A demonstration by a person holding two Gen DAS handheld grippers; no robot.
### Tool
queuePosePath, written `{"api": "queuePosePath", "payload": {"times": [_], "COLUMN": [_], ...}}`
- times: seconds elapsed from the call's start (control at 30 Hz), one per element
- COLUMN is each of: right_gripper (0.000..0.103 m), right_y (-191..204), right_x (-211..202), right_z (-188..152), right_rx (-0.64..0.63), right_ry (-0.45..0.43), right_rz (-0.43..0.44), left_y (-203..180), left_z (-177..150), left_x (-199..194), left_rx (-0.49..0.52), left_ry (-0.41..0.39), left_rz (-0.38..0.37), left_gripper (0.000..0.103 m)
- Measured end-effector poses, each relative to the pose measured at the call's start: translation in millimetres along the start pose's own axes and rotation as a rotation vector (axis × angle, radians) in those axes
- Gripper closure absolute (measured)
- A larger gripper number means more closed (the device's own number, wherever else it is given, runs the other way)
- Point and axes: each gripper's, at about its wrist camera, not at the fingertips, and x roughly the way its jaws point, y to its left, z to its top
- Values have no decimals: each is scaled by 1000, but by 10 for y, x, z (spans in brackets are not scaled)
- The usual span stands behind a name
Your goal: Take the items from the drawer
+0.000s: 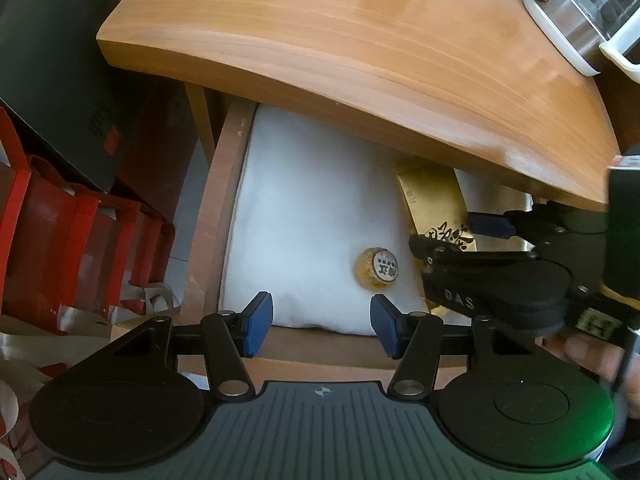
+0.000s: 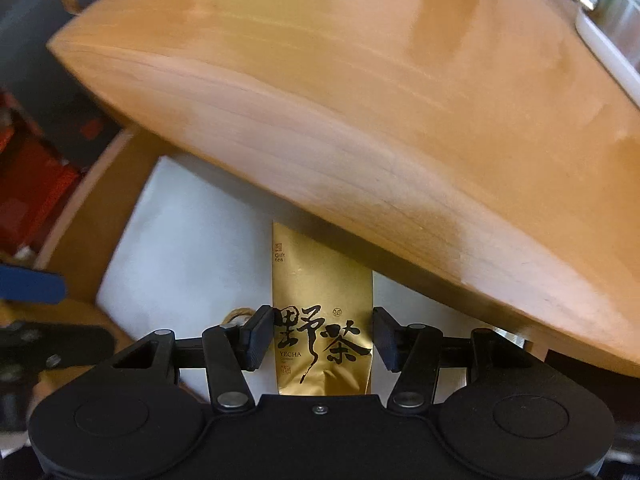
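An open wooden drawer [image 1: 208,216] sticks out from under the overhanging edge of a wooden counter [image 1: 360,40]. White padding [image 1: 304,208] lines the drawer floor. The right gripper [image 2: 322,338] reaches in, its fingers [image 2: 256,336] straddling a gold tea packet [image 2: 320,292]; whether they press its edges, I cannot tell. A small foil-wrapped tea ball [image 1: 376,269] lies just left of the packet. The left gripper [image 1: 322,326] hovers at the drawer's front edge, fingers apart, holding nothing. Red bags [image 1: 80,248] crowd the left side.
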Motion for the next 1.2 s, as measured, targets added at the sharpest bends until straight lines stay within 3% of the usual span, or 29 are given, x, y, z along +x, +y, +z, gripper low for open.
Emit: {"api": "queuePosePath", "payload": {"times": [0.33,0.4,0.6,0.7,0.77,0.93,1.2], "right_gripper": [52,52,52,54,77,77,72], "right_y": [209,152,272,219,209,241,58], "right_x": [-376,-383,-581,-612,-602,-692,-465], "right_z": [-212,-45,-146,-59,-34,209,216], "right_rx": [-184,-225,-338,-362,-368,-374,-320], "right_ry": [-45,-52,-98,-108,-93,-62,-1], "right_rz": [72,69,86,78,94,82,126], "left_y": [4,21,69,79,90,94,162], "left_z": [-52,-57,-67,-85,-93,-109,-73], "left_x": [-150,-193,-291,-342,-356,-394,-367], "left_rx": [-4,-7,-22,-24,-28,-28,-43], "left_ry": [-26,-36,-54,-62,-64,-72,-69], "left_rz": [13,15,22,20,21,18,20], "left_gripper": [46,46,46,46,46,46,46]}}
